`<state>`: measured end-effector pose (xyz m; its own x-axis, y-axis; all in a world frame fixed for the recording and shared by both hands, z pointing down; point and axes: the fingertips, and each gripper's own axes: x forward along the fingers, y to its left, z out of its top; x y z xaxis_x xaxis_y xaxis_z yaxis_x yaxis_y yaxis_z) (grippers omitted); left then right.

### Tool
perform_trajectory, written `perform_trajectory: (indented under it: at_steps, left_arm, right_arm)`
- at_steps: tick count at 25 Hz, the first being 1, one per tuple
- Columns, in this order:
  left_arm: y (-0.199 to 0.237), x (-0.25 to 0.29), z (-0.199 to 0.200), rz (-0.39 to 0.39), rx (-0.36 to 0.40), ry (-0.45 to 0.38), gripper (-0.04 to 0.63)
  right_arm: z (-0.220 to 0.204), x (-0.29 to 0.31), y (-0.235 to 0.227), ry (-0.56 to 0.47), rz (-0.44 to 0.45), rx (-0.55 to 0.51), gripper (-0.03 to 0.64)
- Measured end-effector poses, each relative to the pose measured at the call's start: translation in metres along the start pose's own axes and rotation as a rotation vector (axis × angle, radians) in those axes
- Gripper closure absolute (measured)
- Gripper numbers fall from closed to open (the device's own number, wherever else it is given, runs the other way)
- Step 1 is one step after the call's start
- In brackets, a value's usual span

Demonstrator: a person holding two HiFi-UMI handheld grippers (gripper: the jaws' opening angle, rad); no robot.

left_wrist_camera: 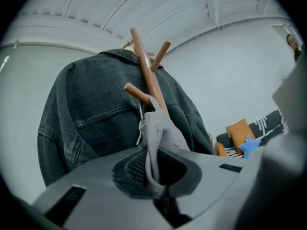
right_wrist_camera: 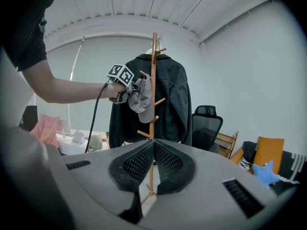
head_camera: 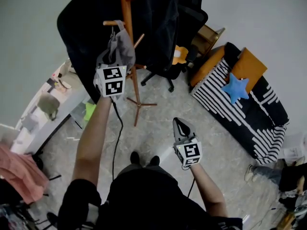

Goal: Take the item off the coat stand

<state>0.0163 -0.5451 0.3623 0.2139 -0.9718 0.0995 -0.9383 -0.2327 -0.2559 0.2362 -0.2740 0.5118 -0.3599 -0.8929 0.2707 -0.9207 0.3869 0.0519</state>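
A wooden coat stand carries a dark denim jacket and a grey cap hung on a side peg. My left gripper is raised to that peg and shut on the cap's fabric, which is pinched between its jaws. The right gripper view shows the stand, the cap and the left gripper from the side. My right gripper hangs lower, in front of the stand, shut with nothing in it.
The stand's feet spread on the tiled floor. A black office chair and a wooden chair stand behind it. At the right is a striped sofa with a blue star cushion. A white desk is at the left.
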Motion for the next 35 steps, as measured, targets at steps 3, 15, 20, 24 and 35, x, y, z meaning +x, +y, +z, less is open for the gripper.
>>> perform_trajectory:
  at_steps: [3,15,20,24,35]
  left_arm:
    - [0.004,-0.002,0.001,-0.010,-0.027,-0.003,0.566]
    - [0.029,-0.025,0.013,-0.014,-0.080,-0.027,0.569]
    - [0.040,-0.041,0.031,-0.011,-0.120,-0.074,0.569]
    - [0.049,-0.052,0.043,-0.012,-0.138,-0.098,0.569]
    - [0.081,-0.103,0.064,0.009,-0.132,-0.167,0.569]
  right_arm:
    - [-0.002,0.000,0.000,0.005,0.003,0.000,0.598]
    - [-0.003,0.000,0.007,0.000,0.017,0.006,0.598]
    - [-0.002,-0.002,0.009,-0.004,0.022,0.003,0.598]
    - [-0.004,-0.002,0.009,-0.003,0.026,0.004,0.598]
    - [0.005,-0.001,0.019,-0.025,0.042,-0.005,0.598]
